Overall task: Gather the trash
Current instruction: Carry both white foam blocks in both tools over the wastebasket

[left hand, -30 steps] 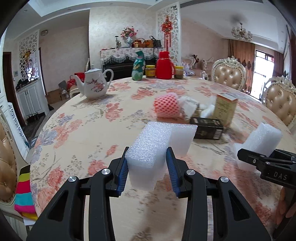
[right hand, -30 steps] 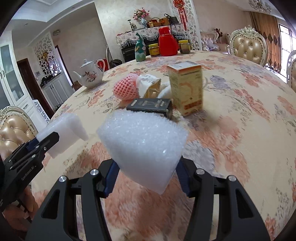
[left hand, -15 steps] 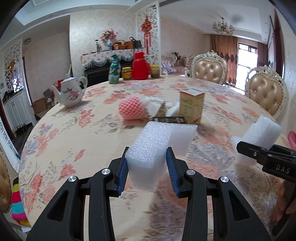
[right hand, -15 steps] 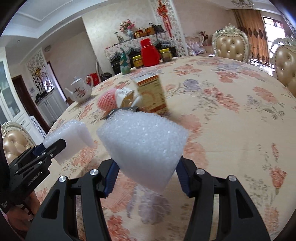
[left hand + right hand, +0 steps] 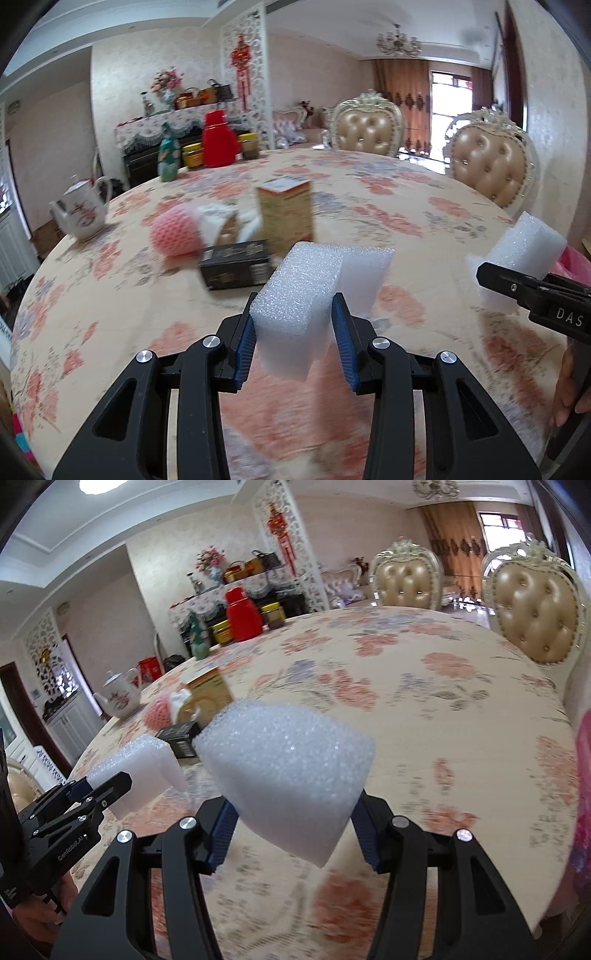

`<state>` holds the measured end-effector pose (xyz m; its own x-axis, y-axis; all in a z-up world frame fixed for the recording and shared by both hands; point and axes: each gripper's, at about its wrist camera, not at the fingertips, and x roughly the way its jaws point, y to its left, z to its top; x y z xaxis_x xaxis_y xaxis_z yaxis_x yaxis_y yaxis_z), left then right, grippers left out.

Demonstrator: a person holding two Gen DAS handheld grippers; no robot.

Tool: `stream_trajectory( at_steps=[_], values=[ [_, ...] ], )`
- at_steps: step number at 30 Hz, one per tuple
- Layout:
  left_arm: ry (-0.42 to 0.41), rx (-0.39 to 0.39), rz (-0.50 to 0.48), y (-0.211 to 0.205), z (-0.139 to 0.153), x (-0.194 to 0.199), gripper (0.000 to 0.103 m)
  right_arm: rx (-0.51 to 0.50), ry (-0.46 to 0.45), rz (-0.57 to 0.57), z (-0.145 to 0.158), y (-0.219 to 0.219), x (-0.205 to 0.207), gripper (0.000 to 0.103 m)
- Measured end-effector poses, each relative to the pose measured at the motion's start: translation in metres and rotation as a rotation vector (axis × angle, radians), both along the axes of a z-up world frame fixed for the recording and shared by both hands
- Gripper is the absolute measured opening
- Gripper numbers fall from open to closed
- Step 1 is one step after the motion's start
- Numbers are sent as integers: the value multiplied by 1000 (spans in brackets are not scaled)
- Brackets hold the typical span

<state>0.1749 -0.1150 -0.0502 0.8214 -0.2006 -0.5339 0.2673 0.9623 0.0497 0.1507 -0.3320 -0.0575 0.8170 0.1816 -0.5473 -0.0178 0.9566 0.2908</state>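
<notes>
Two pieces of white packing foam are held above the floral tablecloth (image 5: 388, 206), one in each tool. The left gripper (image 5: 295, 332) is clamped on an L-shaped foam block (image 5: 306, 291), whose long axis is seen running straight away from the camera toward twelve o'clock before the short limb turns off toward two o'clock. The right gripper (image 5: 291, 834) is clamped on a chunky foam wedge (image 5: 288, 771), tilted so that one corner points down toward five o'clock. In the left wrist view the right tool is seen at three o'clock, just beside; in the right wrist view the left tool is seen at nine o'clock. A pink, bag-like shape (image 5: 583, 801) is glimpsed at the three o'clock edge of the right wrist view, past the table rim; it is judged a likely drop point, though too little is shown to be sure. If so, the right hand is the nearer one, and the wedge would be released first. The remaining litter, a dark box (image 5: 236, 264), an upright yellow carton (image 5: 286, 214) and a pink foam net (image 5: 175, 236), is left at eleven o'clock of the left gripper, well apart from both tools.
</notes>
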Motion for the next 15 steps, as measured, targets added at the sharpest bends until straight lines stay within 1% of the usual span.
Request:
stream_trajectory(
  at_steps=[7,15],
  values=[
    [5,-6,-112,-54,-1,-1,37,-21,-21,-74,0,-43,-24,55],
    [10,-27,-260,-129,0,-6,37,-66,-49,-211,0,-110,-69,55]
  ],
)
